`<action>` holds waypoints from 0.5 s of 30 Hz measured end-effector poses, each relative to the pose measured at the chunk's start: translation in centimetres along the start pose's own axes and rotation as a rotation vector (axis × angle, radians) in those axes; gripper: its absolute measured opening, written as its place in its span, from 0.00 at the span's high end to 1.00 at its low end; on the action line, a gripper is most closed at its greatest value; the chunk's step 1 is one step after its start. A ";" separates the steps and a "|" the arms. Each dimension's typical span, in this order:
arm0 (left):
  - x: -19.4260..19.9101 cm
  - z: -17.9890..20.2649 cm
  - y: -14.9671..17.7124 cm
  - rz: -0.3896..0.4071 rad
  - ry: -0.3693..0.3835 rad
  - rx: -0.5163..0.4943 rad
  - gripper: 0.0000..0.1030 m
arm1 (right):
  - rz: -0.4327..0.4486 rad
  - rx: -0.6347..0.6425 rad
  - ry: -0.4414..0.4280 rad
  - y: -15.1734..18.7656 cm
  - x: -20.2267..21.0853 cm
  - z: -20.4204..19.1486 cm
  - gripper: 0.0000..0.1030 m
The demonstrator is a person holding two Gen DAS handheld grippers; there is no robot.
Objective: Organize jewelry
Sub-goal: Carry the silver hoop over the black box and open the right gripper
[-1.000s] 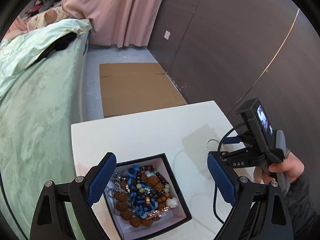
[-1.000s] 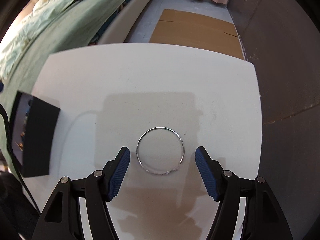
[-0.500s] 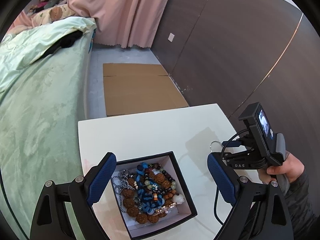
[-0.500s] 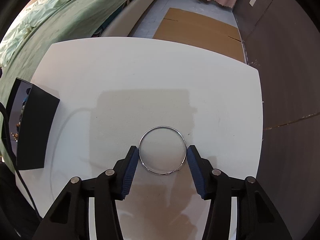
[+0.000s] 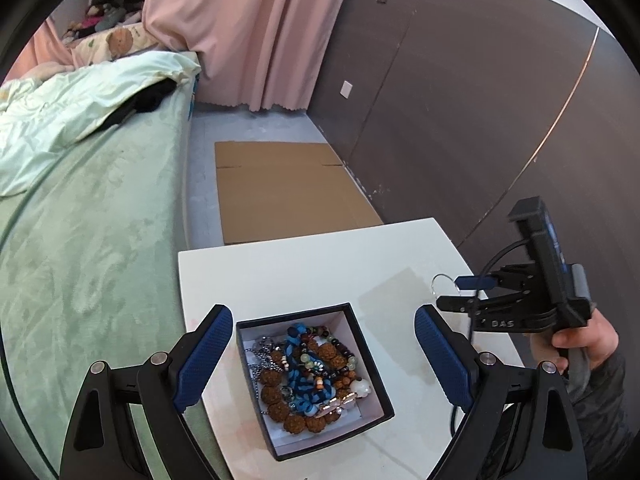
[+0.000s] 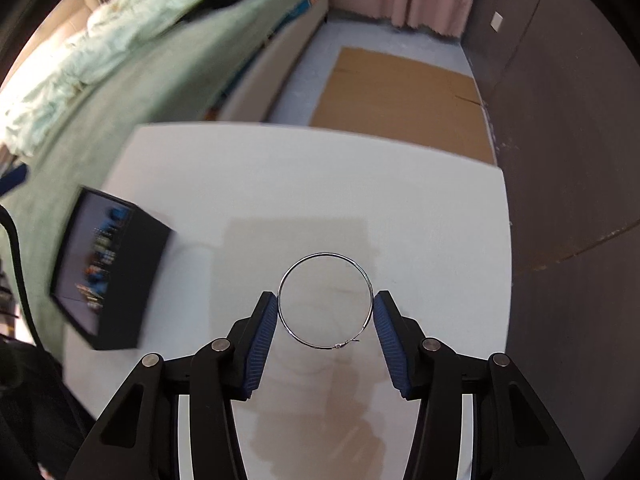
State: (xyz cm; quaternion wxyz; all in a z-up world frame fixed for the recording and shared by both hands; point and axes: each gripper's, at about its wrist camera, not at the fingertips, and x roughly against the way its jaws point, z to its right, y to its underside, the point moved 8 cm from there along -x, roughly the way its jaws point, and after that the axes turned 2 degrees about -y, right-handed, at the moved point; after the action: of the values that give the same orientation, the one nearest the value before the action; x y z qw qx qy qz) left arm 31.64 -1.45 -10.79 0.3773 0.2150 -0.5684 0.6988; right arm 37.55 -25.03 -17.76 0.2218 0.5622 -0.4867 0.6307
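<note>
Left wrist view: we look obliquely down, close over the jewelry box (image 5: 312, 376). Right wrist view: steeper, close above the tabletop (image 6: 280, 184). Both share box, tabletop, cardboard (image 5: 288, 188)

**Handheld tools: construction and markings**

Left tool (image 5: 322, 354): black angular arms, silver pivot screws, ribbed blue pads (image 5: 204, 356). Right tool (image 6: 325, 322): the same build; at the left view's right edge it shows "DAS" lettering, a small mounted screen, a black cable and a dark sleeve (image 5: 600, 412).
</note>
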 end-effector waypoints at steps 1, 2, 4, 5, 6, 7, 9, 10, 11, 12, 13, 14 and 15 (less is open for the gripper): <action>0.3 -0.1 0.0 0.003 0.000 0.001 0.10 | 0.015 -0.001 -0.016 -0.2 0.5 -0.5 0.51; 0.5 -0.1 0.1 0.005 -0.002 0.002 0.10 | 0.027 -0.002 -0.032 -0.4 0.8 -1.0 0.51; 1.2 -0.2 0.0 0.018 -0.009 -0.003 0.10 | 0.052 -0.002 -0.061 -0.8 1.6 -1.9 0.51; 1.6 -0.3 0.0 0.025 -0.014 -0.006 0.10 | 0.065 -0.002 -0.075 -1.0 2.2 -2.4 0.51; 1.9 -0.3 0.0 0.032 -0.019 -0.007 0.10 | 0.080 0.000 -0.092 -1.2 2.7 -2.9 0.51; 2.3 -0.4 0.1 0.040 -0.021 -0.005 0.10 | 0.094 0.002 -0.110 -1.5 3.1 -3.3 0.51; 3.0 -0.8 0.2 0.045 -0.012 0.019 0.10 | 0.119 0.006 -0.157 -1.8 4.1 -4.5 0.51; 3.2 -1.0 0.2 0.048 -0.009 0.027 0.10 | 0.132 0.010 -0.183 -2.0 4.6 -5.3 0.51; 3.4 -1.3 0.2 0.051 -0.012 0.035 0.08 | 0.141 0.013 -0.200 -2.3 4.9 -5.9 0.51; 3.7 -1.6 0.3 0.055 -0.015 0.041 0.04 | 0.148 0.016 -0.208 -2.3 5.0 -6.3 0.51; 3.8 -1.8 0.3 0.060 -0.016 0.046 0.00 | 0.156 0.021 -0.218 -2.5 5.3 -6.9 0.51; 4.0 -2.1 0.3 0.062 -0.017 0.051 0.00 | 0.164 0.027 -0.228 -2.6 5.5 -7.5 0.51; 4.1 -2.5 0.4 0.062 -0.021 0.060 0.00 | 0.169 0.033 -0.236 -2.7 5.7 -7.9 0.51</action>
State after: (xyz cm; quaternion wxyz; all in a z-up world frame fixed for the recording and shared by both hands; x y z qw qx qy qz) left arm 29.12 2.06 -8.69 0.3429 0.2160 -0.5575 0.7245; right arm 34.36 -18.60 -10.65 0.0997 0.5931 -0.5447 0.5845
